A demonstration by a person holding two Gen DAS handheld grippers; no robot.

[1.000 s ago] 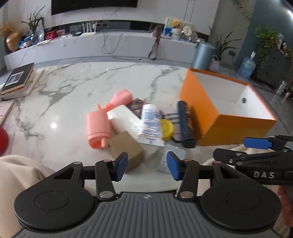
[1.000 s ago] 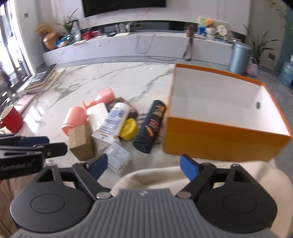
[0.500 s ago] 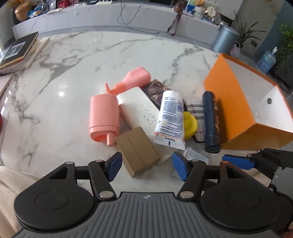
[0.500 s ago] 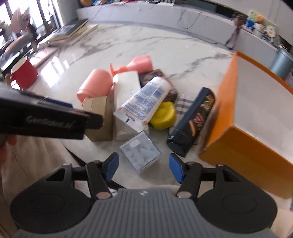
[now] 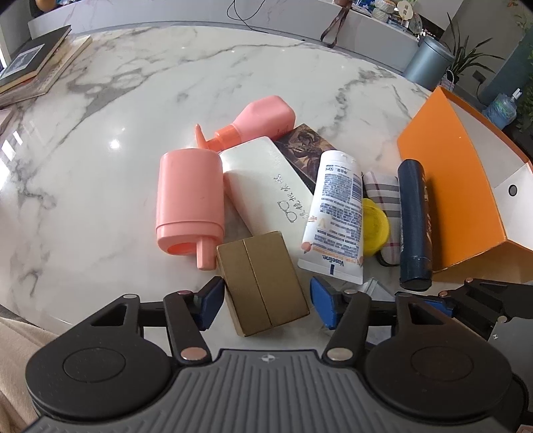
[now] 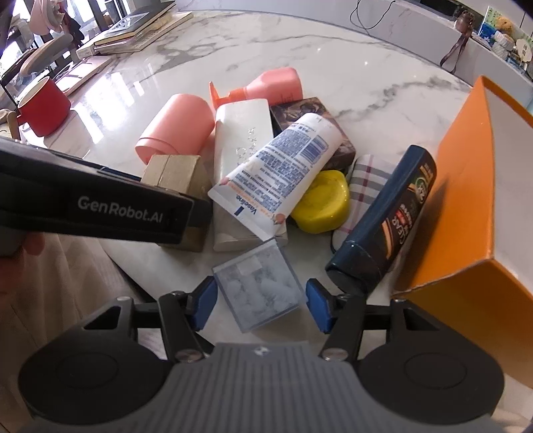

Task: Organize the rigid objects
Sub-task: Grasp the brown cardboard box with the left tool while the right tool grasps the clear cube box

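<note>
A pile of objects lies on the marble table beside an open orange box (image 5: 456, 186) (image 6: 466, 213). My left gripper (image 5: 266, 304) is open, its blue pads on either side of a brown cardboard box (image 5: 263, 283) (image 6: 173, 173). My right gripper (image 6: 260, 306) is open around a small clear plastic box (image 6: 260, 286). The pile holds a white Vaseline tube (image 5: 336, 213) (image 6: 279, 173), a white case (image 5: 266, 186), a pink cup (image 5: 190, 200), a pink spray bottle (image 5: 256, 123), a yellow lid (image 6: 323, 200) and a dark blue bottle (image 5: 414, 219) (image 6: 389, 219).
A red mug (image 6: 43, 106) and stacked books (image 6: 133, 26) (image 5: 30, 63) sit at the table's left. A plaid cloth (image 6: 366, 180) and a dark patterned box (image 6: 309, 113) lie in the pile. The left gripper's body (image 6: 100, 206) crosses the right wrist view.
Both grippers have moved forward and down to the pile. The left pads now flank the brown box and the right pads flank the clear box.
</note>
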